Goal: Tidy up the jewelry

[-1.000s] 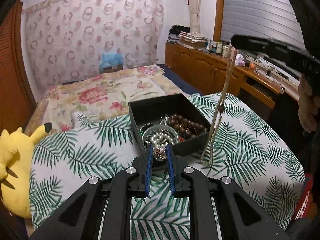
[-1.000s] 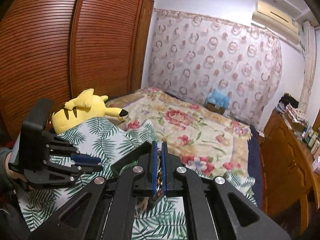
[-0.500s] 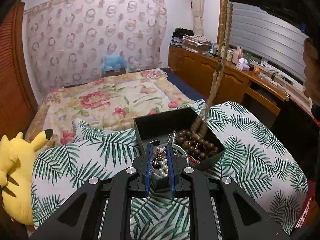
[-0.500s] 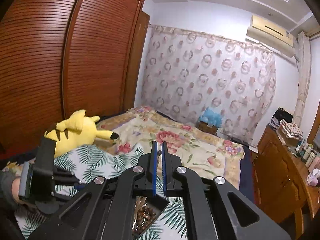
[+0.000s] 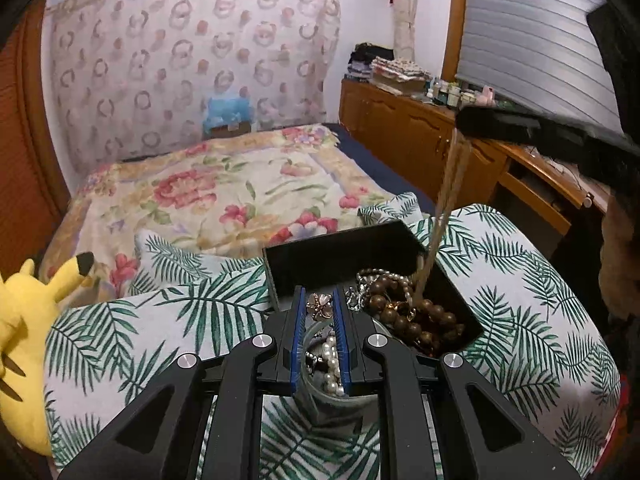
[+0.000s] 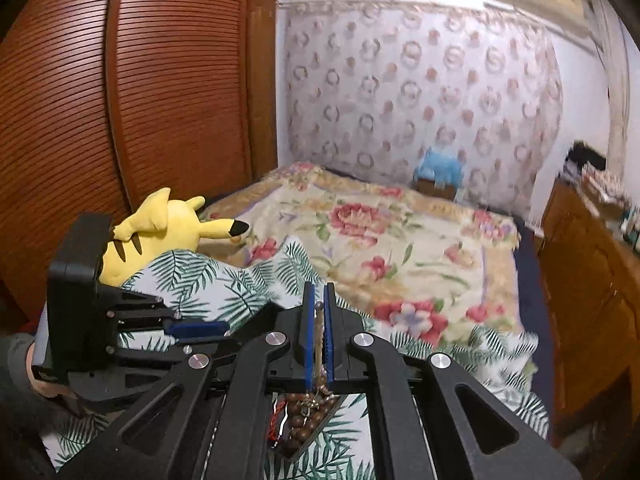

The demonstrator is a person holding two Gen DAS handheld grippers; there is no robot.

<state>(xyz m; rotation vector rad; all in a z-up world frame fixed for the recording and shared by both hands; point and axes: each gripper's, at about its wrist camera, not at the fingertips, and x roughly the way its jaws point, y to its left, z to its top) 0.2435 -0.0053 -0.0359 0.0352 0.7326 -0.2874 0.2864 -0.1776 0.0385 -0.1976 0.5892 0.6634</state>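
**Chain lowered into the box while the left gripper held the brooch**

The right gripper (image 6: 318, 304) was clamped nearly shut on a long pale chain (image 5: 444, 200), pinching it by its top end so the rest hung straight down. That grip let the length drop under its own weight, and its lower end reached in among the brown beads (image 5: 416, 316) inside the black box (image 5: 344, 248). In the right wrist view the chain ran down between the blue pads (image 6: 307, 336) to the beads below.

The left gripper (image 5: 319, 308) was closed on a small flower brooch (image 5: 319, 307), held at the near edge of the box above a glass cup (image 5: 332, 400) with pearls (image 5: 333, 364) in it. It looked parked there, with the brooch not yet put anywhere.

The box sat on a palm-print pillow (image 5: 520, 300), with a yellow plush (image 5: 24, 320) to the left.

Against the frame a second earlier, the chain had hung outside the box, its end over the pillow on the right; now it fell inside. The right gripper, higher half a second ago, had come down. The left gripper had closed in on the box, which filled more of its view, and its grip on the brooch was unchanged.
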